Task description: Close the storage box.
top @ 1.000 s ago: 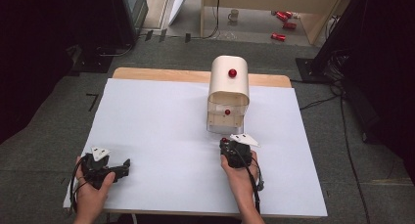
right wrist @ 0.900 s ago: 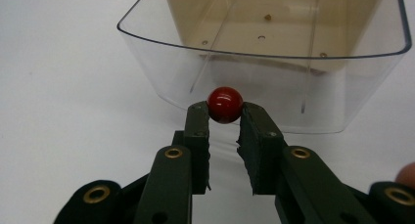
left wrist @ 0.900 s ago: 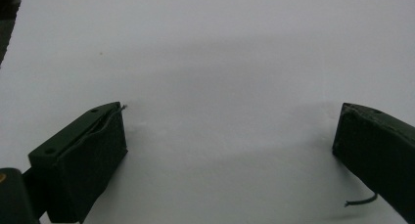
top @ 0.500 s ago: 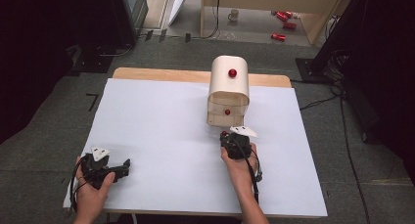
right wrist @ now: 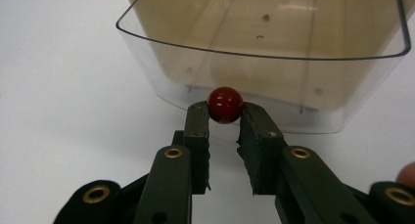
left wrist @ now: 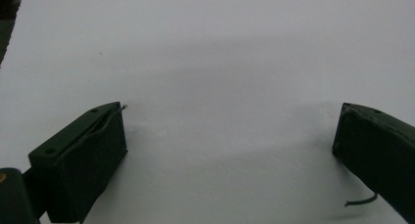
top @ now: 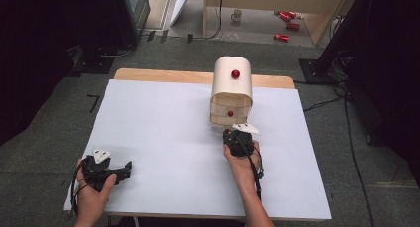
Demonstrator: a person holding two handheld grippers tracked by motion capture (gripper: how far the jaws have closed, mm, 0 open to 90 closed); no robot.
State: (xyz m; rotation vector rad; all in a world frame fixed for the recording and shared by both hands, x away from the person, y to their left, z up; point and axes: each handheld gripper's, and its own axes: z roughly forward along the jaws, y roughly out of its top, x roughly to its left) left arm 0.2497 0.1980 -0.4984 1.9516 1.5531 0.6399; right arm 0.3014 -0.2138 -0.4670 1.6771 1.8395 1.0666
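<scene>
White table [top: 163,118]: right tongs [right wrist: 224,117] pinching red knob [right wrist: 224,104] of clear drawer [right wrist: 264,62]; left tongs [left wrist: 230,150] spread

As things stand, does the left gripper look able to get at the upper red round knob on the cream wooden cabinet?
Probably yes: the left gripper rests open near the table's front-left, with bare white tabletop between it and the upper red knob. The right gripper only occupies the lower drawer knob.

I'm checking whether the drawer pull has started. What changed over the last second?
The right gripper, shut on the lower red knob, drew back toward the person, sliding the clear drawer a little way out of the rounded cabinet. The left gripper stayed open and resting near the table's front left corner; the cabinet itself did not shift.
</scene>
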